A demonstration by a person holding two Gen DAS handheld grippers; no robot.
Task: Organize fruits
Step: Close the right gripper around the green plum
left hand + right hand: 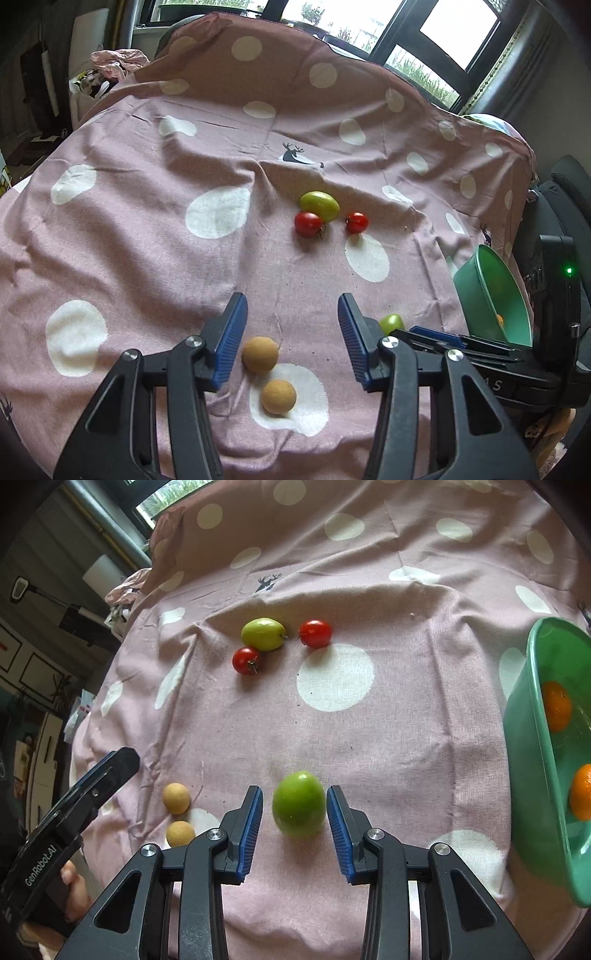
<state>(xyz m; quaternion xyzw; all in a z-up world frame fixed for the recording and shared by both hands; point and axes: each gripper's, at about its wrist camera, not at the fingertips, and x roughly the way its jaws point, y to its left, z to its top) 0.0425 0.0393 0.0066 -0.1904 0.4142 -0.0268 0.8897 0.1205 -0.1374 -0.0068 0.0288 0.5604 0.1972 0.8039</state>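
Two grippers are hovering over fruit scattered on a pink polka-dot cloth [388, 720].

Going left to right: the left gripper [292, 332] is standing part open over the cloth, gripping nothing, with two tan round fruits [260, 353] lying below and between its blue pads, touching neither. In the right wrist view, those same tan fruits [176, 797] are sitting at the left; farther back a yellow-green fruit [263, 634] is lying beside two red tomatoes [246, 660]. The right gripper [294, 825] is straddling a green round fruit [299, 804], its pads just beside the fruit with slim gaps showing, so no grip. At the right edge a green bowl [524, 738] is sitting tilted, holding two oranges [556, 706].
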